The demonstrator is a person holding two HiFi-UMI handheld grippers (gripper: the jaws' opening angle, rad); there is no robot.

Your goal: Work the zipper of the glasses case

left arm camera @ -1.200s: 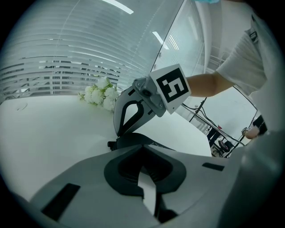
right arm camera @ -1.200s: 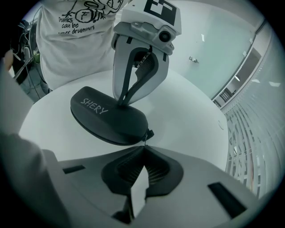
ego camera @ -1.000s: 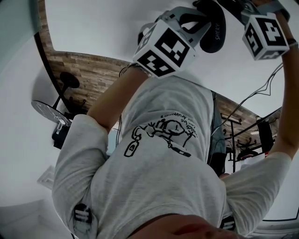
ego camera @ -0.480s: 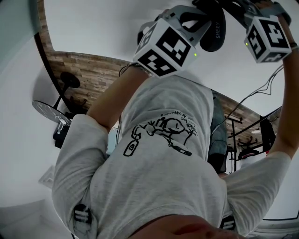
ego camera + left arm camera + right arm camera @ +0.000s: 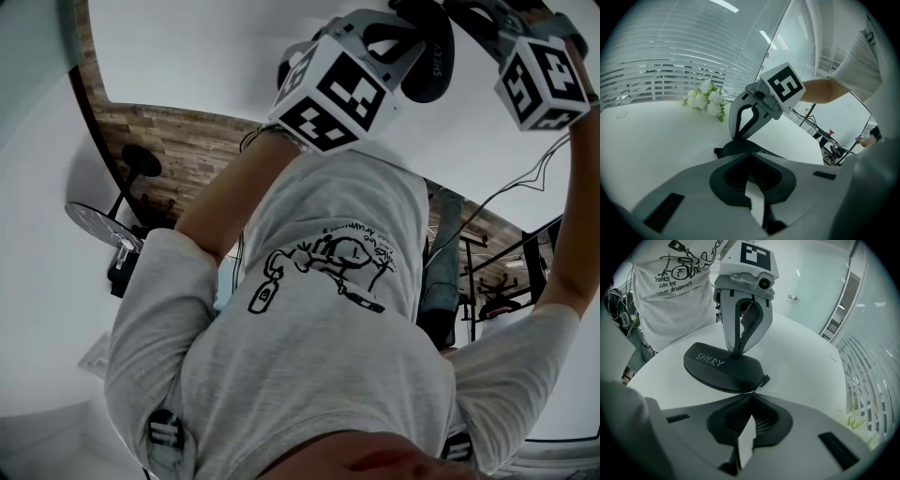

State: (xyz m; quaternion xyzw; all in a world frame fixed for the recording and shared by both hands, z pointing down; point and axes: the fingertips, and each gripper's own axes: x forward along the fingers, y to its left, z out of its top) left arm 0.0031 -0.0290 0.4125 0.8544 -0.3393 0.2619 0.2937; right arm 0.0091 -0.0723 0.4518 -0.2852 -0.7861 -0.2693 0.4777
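A black glasses case [image 5: 723, 368] marked SHERY lies on the white table [image 5: 806, 366]. Its zipper pull [image 5: 764, 379] sticks out free at the end nearest my right gripper. My left gripper [image 5: 737, 351] stands steeply on top of the case, jaws together, tip resting on the lid. My right gripper [image 5: 751, 397] is shut, its tip at the case's near edge, just beside the pull; whether it pinches anything is hidden. In the left gripper view the case [image 5: 740, 147] lies just past my left gripper [image 5: 749, 154], and the right gripper [image 5: 737, 138] comes down at its far side.
White flowers [image 5: 705, 101] lie farther off on the table, near slatted blinds. The person's torso in a grey printed T-shirt [image 5: 684, 282] stands at the table's edge. The head view shows both marker cubes [image 5: 333, 89] and the case [image 5: 428, 56] at its top.
The right gripper's marker cube has shifted slightly rightward and rolled a little. The left gripper and the case have stayed where they were.
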